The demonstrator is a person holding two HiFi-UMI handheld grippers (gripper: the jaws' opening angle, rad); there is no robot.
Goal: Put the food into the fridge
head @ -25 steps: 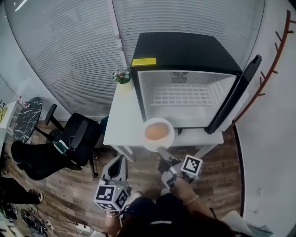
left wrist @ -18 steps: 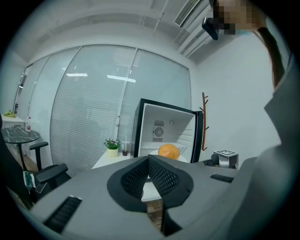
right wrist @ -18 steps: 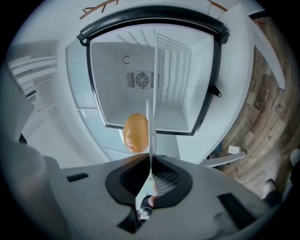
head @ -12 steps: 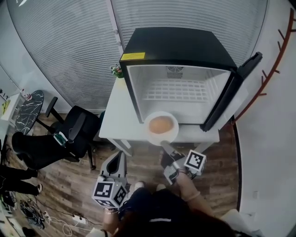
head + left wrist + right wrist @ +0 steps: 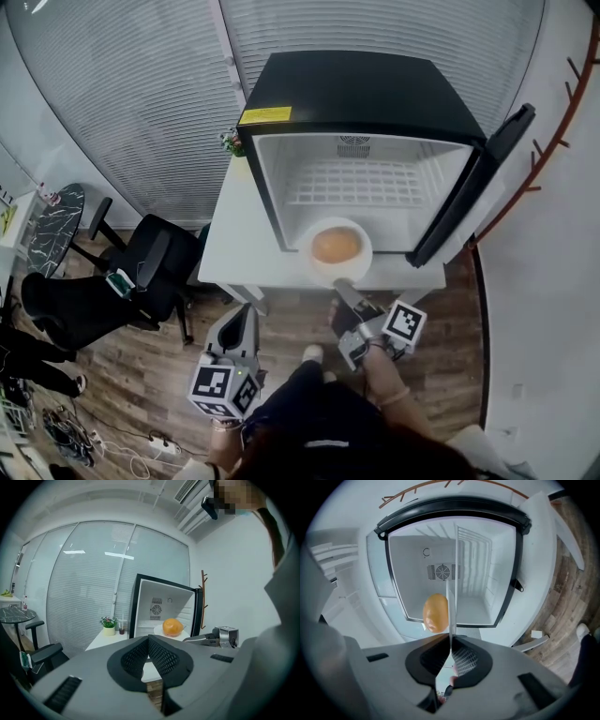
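A white plate [image 5: 314,267] carrying a round orange piece of food [image 5: 336,245] hangs at the lower front edge of the open black fridge [image 5: 366,89]. My right gripper [image 5: 344,289] is shut on the plate's near rim. In the right gripper view the plate [image 5: 451,602] shows edge-on as a thin white line between the pads, with the food [image 5: 436,612] to its left and the white fridge interior [image 5: 473,573] behind. My left gripper [image 5: 240,314] hangs low over the floor, left of the right one. It [image 5: 148,641] is shut with nothing in it.
The fridge stands on a white table [image 5: 239,244] with its door [image 5: 478,183] swung open to the right. A small potted plant [image 5: 230,141] sits at the table's back left. A black office chair [image 5: 141,272] and a round dark table [image 5: 56,230] stand left; a coat rack [image 5: 562,112] right.
My right gripper has carried the plate with the food rightwards and closer to the fridge opening. The left gripper has stayed low and shut.
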